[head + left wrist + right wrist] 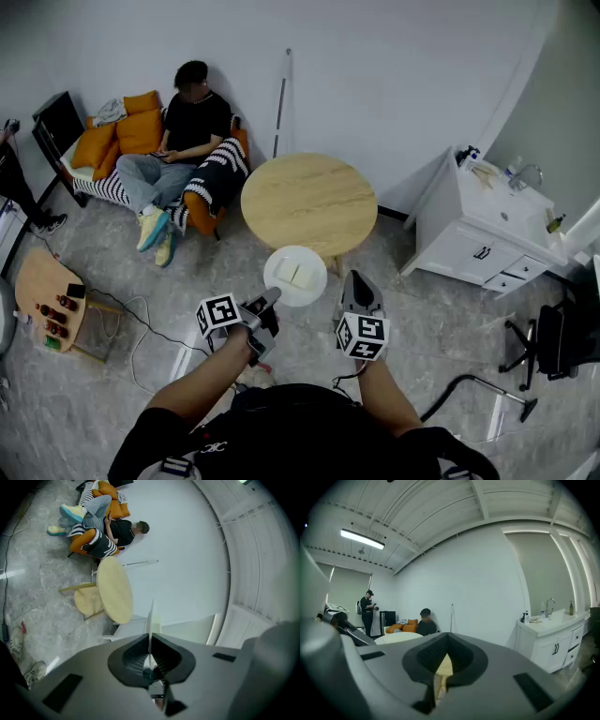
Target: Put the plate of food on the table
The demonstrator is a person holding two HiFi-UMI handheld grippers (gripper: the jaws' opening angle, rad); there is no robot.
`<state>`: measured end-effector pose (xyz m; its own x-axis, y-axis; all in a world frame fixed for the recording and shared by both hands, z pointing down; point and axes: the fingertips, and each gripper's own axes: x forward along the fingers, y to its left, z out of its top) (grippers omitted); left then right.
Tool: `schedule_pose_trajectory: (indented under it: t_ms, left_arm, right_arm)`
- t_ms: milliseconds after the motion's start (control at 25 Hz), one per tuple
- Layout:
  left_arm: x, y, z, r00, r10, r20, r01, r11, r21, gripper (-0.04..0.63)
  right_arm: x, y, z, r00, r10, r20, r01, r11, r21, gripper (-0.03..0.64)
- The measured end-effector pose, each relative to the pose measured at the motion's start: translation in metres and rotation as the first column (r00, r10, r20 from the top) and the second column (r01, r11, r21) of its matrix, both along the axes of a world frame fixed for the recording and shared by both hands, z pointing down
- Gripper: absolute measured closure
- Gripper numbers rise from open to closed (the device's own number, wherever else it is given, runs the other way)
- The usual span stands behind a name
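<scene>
Carrying the white plate [316, 259] by its near rim, the left gripper [270, 301] clamps it flat so the pale food slices [298, 275] sit level, just short of the round wooden table [309, 202]. The right gripper [357, 287] hovers beside it to the right, closed on nothing.

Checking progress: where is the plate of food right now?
In the head view, centre, the plate is held by its rim in the left gripper, over the floor just short of the round wooden table.

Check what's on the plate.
Two pale, flat food pieces lie side by side on the plate. The left gripper covers its near rim; anything underneath the pieces is hidden.
</scene>
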<state>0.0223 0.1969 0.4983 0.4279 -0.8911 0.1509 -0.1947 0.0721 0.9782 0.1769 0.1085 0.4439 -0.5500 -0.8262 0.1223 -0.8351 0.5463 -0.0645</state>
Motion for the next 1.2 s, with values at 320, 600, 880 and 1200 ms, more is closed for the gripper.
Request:
schedule_pose_trajectory:
  t_ms: [320, 600, 880, 1200]
  left_arm:
    - [-0.004, -0.003, -0.003, 1.000, -0.005, 0.008, 0.005, 1.000, 0.007, 0.575]
    - [-0.021, -0.005, -0.004, 1.000, -0.016, -0.014, 0.016, 1.000, 0.013, 0.575]
    - [-0.022, -0.014, 0.000, 1.000, -0.003, -0.011, 0.003, 1.000, 0.002, 0.575]
    - [-0.032, -0.017, 0.001, 1.000, 0.018, -0.023, -0.018, 1.000, -0.001, 0.575]
  right_arm:
    - [0.002, -0.008, 0.003, 0.999, 0.009, 0.044, -0.008, 0.999, -0.032, 0.610]
    - [-0.006, -0.012, -0.002, 0.997, 0.045, 0.064, -0.045, 0.999, -0.013, 0.609]
    - [-0.006, -0.019, -0.002, 0.997, 0.065, 0.050, -0.064, 0.998, -0.008, 0.609]
    - [-0.018, -0.018, 0.000, 0.996, 0.078, 0.034, -0.077, 0.997, -0.011, 0.609]
